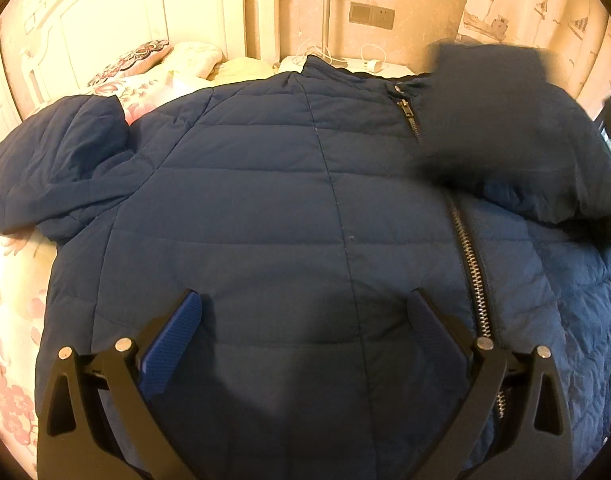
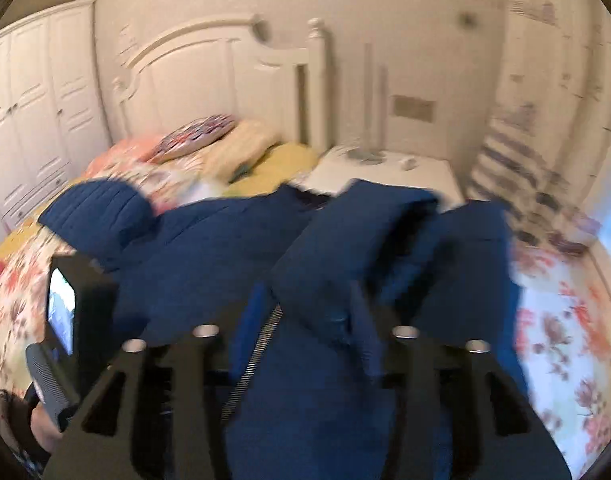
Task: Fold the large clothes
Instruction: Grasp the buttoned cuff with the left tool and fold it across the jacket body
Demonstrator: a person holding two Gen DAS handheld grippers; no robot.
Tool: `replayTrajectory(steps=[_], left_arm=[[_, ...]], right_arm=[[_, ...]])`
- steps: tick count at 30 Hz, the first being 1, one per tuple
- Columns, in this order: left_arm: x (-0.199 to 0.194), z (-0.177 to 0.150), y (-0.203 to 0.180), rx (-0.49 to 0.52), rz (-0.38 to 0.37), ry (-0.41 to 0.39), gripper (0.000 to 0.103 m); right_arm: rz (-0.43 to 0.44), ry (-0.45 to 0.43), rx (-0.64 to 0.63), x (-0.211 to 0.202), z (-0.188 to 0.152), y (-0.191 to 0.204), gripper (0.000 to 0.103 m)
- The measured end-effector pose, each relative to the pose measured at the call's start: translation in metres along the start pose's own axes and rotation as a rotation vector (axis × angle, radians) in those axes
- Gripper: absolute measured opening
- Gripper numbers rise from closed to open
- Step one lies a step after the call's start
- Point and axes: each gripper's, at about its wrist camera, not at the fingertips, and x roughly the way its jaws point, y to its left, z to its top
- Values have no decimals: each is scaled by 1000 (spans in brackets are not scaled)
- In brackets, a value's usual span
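Observation:
A navy quilted jacket (image 1: pixel 265 208) lies front up on the flowered bed, its zipper (image 1: pixel 473 272) running down the right side. Its left sleeve (image 1: pixel 53 168) lies bunched at the left. My left gripper (image 1: pixel 305 312) is open and empty just above the jacket's lower front. In the right wrist view, which is blurred by motion, my right gripper (image 2: pixel 305 320) is shut on the jacket's right sleeve (image 2: pixel 345 248) and holds it lifted over the jacket body (image 2: pixel 209 248). That sleeve shows as a blurred dark shape in the left wrist view (image 1: pixel 501 120).
The flowered bedspread (image 2: pixel 565 320) surrounds the jacket. Pillows (image 1: pixel 137 60) and a white headboard (image 2: pixel 209 76) are at the far end. A white nightstand (image 2: pixel 385 172) stands beside the bed, a wardrobe (image 2: pixel 33 112) at the left. The left gripper's camera body (image 2: pixel 73 312) shows at the left.

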Motion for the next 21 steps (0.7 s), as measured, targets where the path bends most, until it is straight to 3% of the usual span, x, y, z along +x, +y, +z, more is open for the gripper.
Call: replayTrajectory(steps=[4, 7, 9, 11, 15, 21], left_arm=[[-1, 0, 0, -11, -12, -5, 101], [-4, 0, 0, -23, -19, -14, 101], [-8, 0, 2, -42, -40, -23, 101], [-13, 4, 0, -56, -127, -39, 101], [-16, 24, -7, -87, -225, -37, 101], [25, 73, 28, -380, -325, 19, 100]], right_arm=[[48, -98, 105, -37, -8, -36, 67], [-58, -144, 236, -74, -28, -91, 67], [-136, -106, 288, -77, -43, -122, 68], [-185, -42, 313, -68, -58, -139, 68], [-242, 69, 287, -42, -90, -141, 67], [-267, 153, 259, -13, -109, -137, 69]])
